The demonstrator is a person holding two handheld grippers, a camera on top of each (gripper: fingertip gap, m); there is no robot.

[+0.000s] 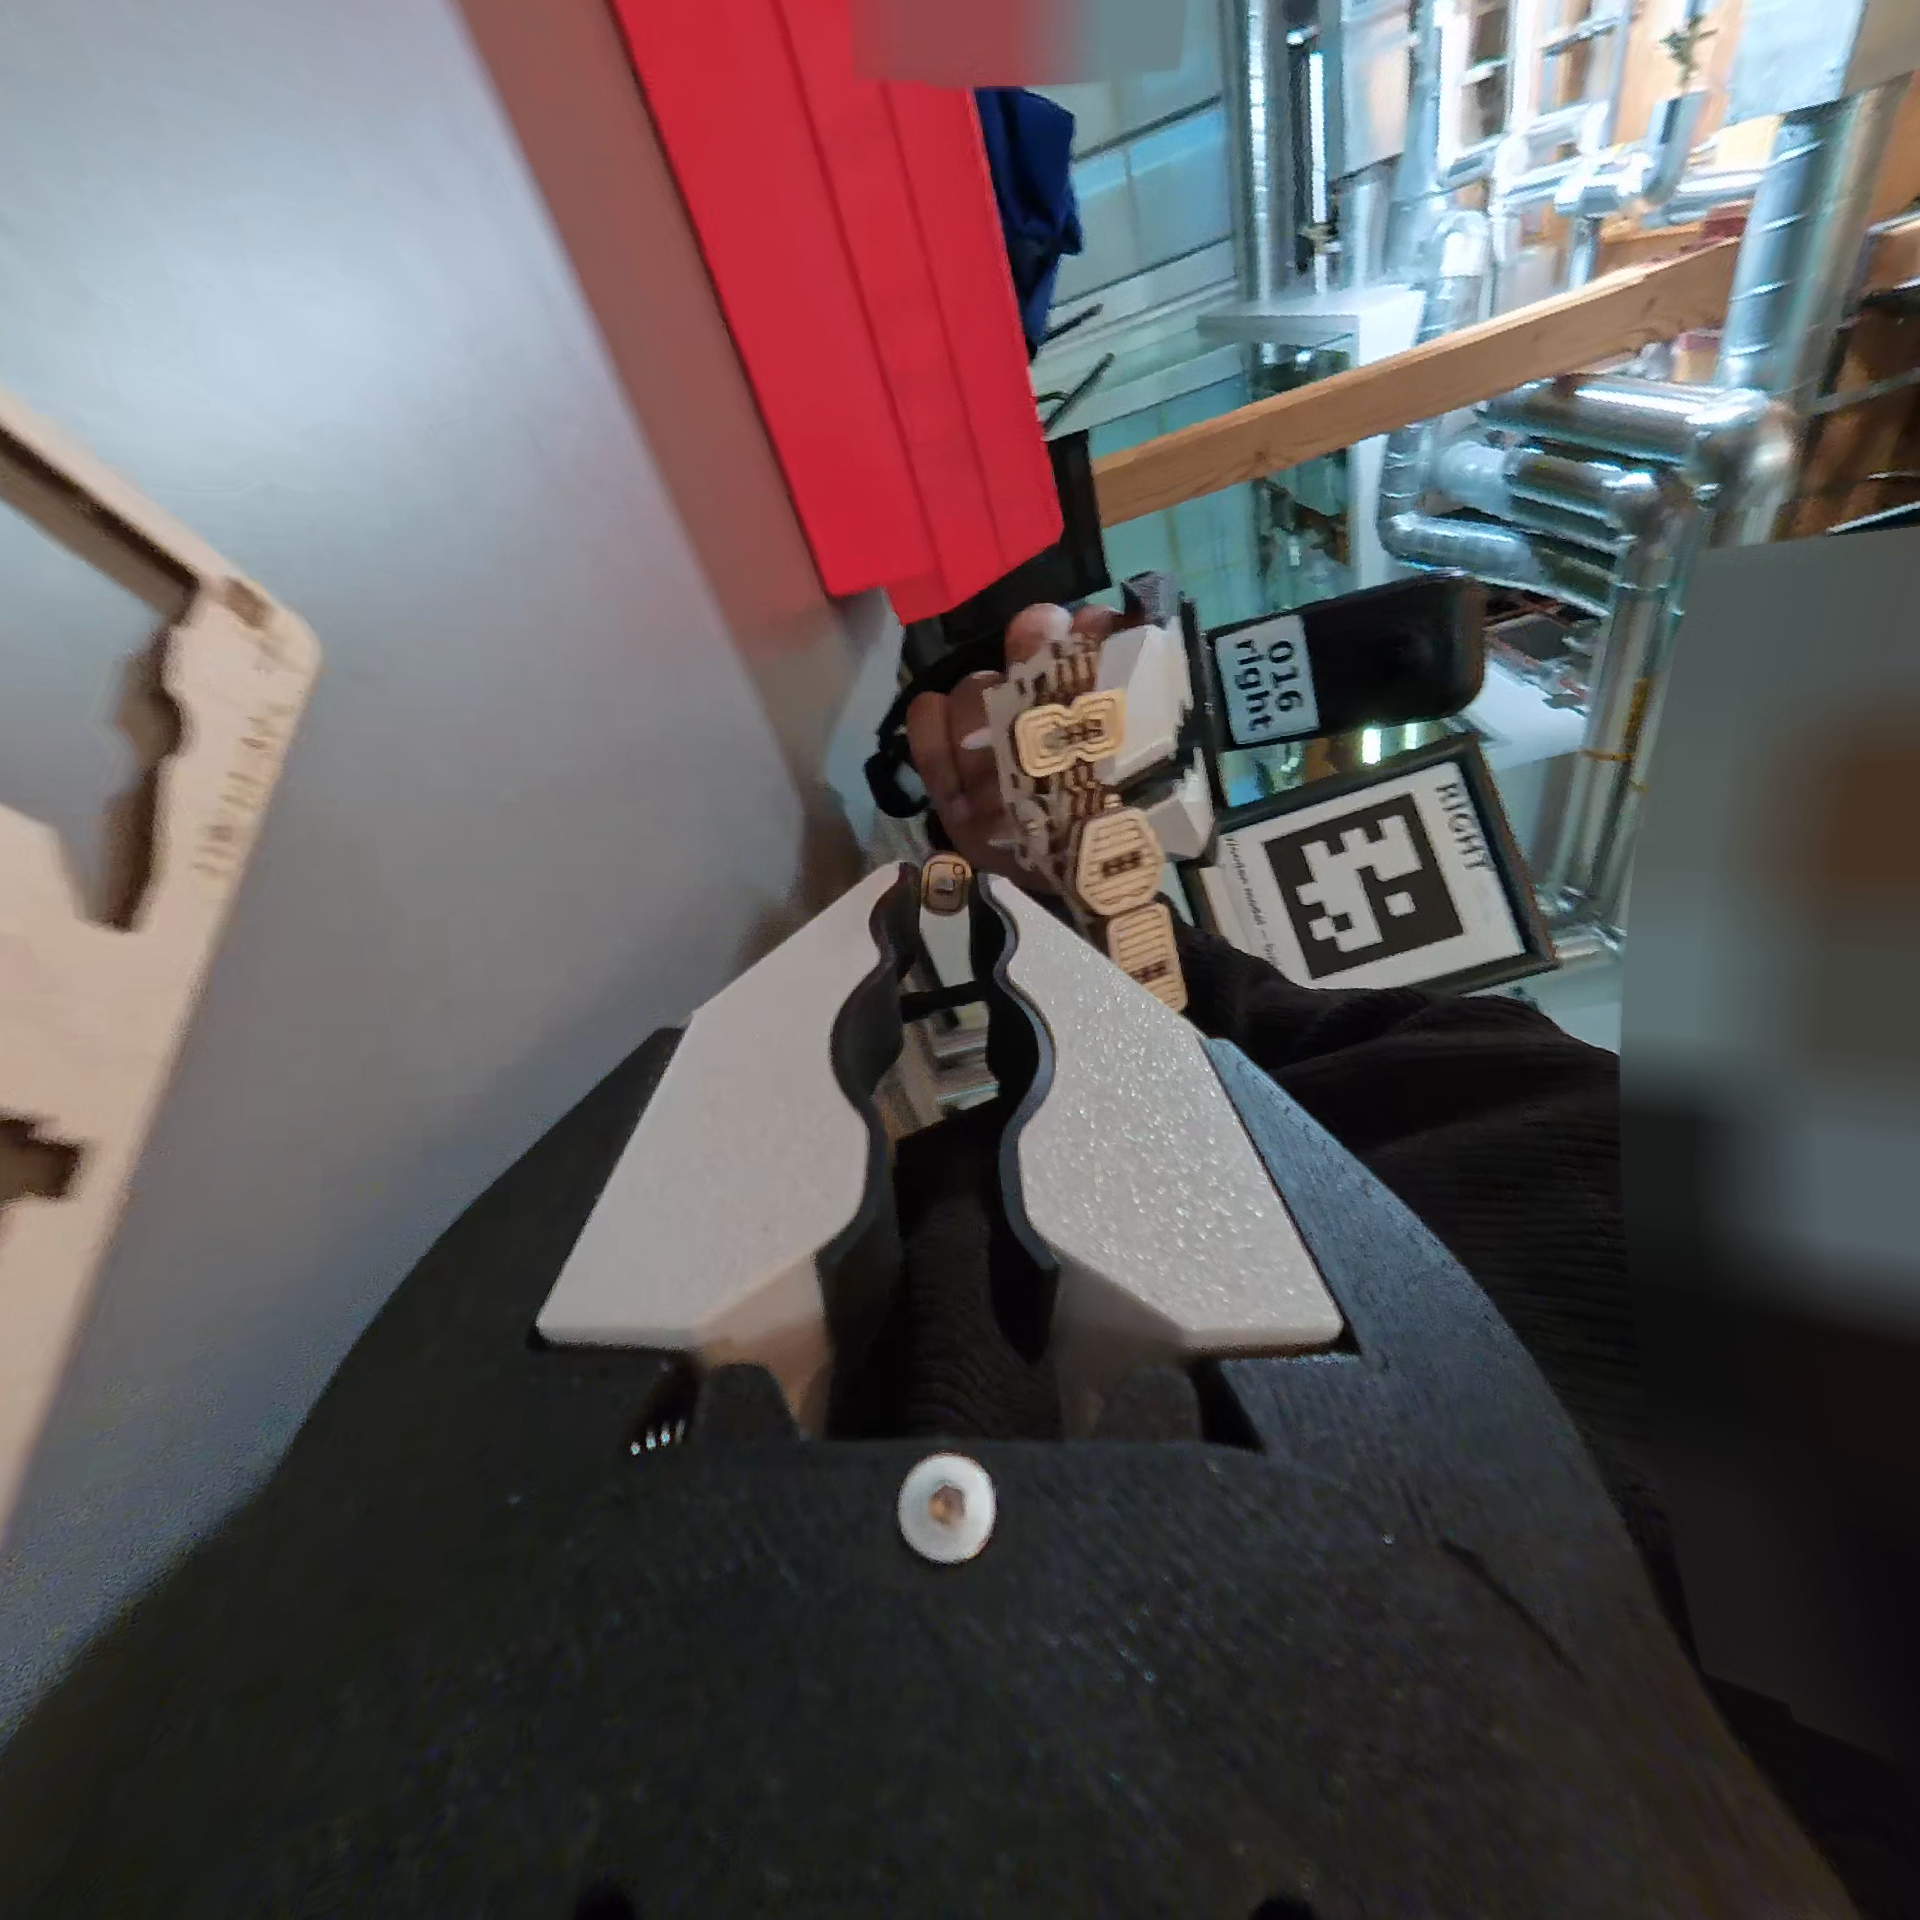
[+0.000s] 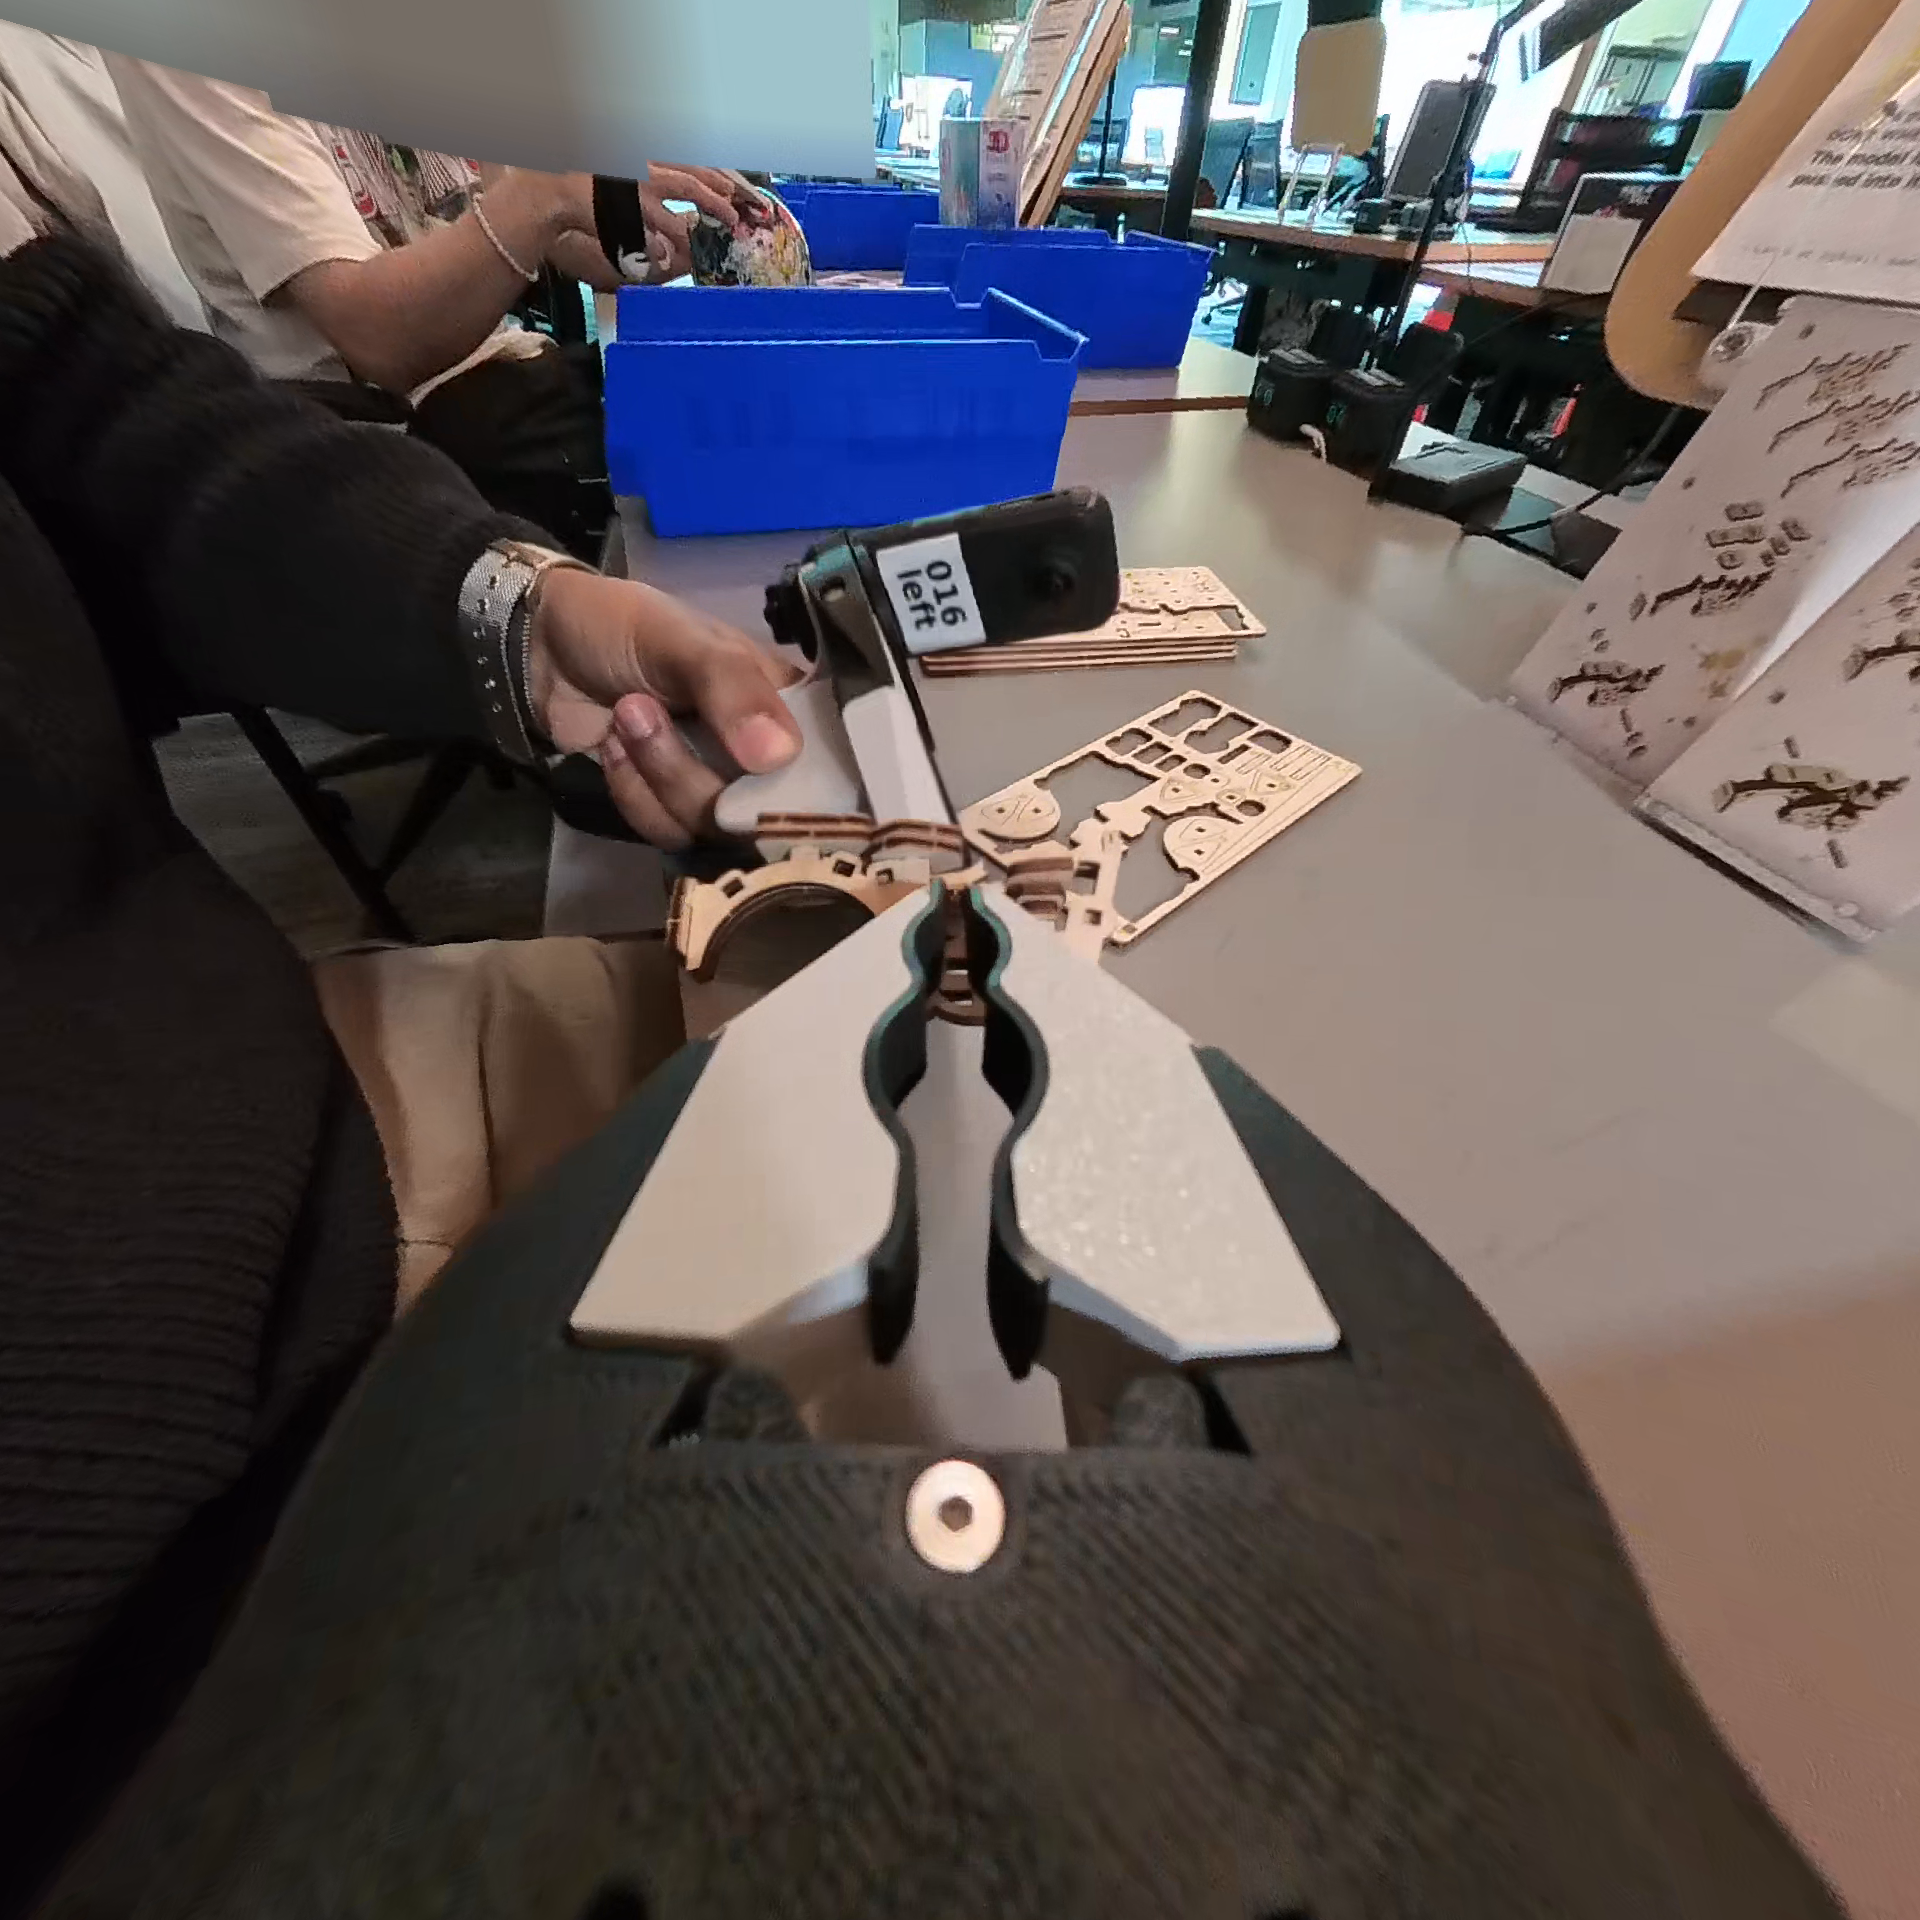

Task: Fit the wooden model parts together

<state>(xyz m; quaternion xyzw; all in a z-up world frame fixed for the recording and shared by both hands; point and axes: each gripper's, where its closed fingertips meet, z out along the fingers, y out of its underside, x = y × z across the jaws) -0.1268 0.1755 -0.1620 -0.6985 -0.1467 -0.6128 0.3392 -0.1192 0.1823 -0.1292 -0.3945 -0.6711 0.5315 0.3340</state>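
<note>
- Pale laser-cut plywood makes up the partly built wooden model (image 2: 831, 883), a curved, slotted assembly at mid-frame in the right wrist view, held above the near edge of the grey table (image 2: 1455, 1039).
- Judged from this, the step in hand is mating a piece to that assembly; both claws meet at it.
- The right gripper (image 2: 954, 902) has its jaws nearly closed, pinching a thin edge of the model.
- The left gripper (image 1: 948, 894), in the left wrist view's centre, is narrowed onto a small tan rounded wooden tab (image 1: 945, 885).
- Next, the tab probably needs lining up with a slot and a gentle, straight push; thin ply could snap if twisted.
- A flat plywood parts sheet (image 2: 1195, 800) with cut-outs lies just right of centre.
</note>
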